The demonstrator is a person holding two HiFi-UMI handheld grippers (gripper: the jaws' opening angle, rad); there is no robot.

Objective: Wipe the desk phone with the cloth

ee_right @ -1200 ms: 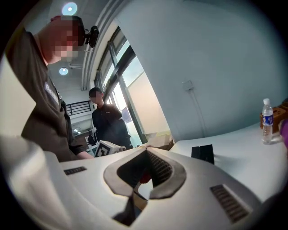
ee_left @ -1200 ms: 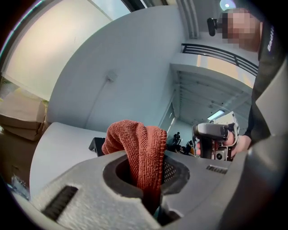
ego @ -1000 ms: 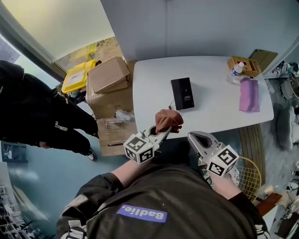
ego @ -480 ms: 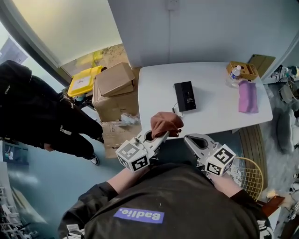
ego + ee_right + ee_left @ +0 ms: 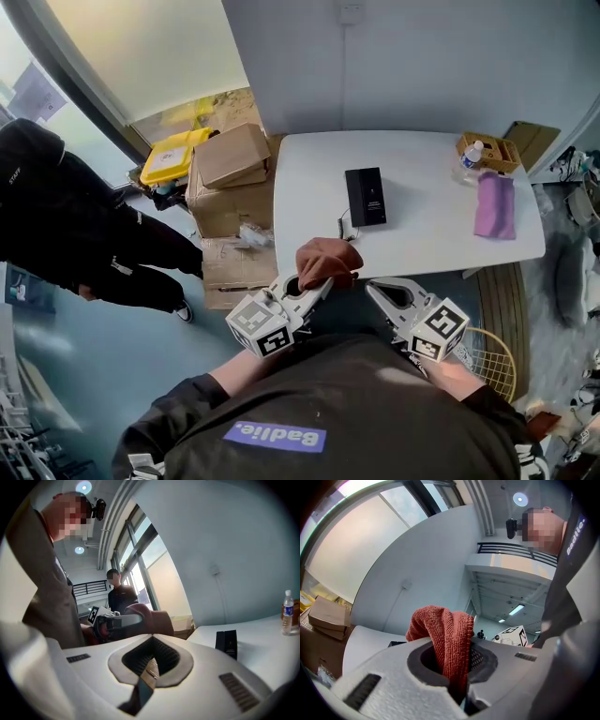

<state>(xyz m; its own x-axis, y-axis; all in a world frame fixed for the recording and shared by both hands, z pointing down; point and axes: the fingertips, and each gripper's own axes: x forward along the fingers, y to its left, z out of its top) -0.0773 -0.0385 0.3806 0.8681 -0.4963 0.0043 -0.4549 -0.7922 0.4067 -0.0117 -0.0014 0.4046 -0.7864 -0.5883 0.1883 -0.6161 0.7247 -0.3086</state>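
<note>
Clamping cloth (image 5: 328, 262), seemingly at table (image 5: 427, 225) edge

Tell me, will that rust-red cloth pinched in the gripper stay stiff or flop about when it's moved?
Probably floppy: the cloth folds over itself and droops where the left gripper pinches it. Likely light, since one pinch carries the whole bunch. Its nubby, towel-like weave suggests it grips rather than slips.
</note>
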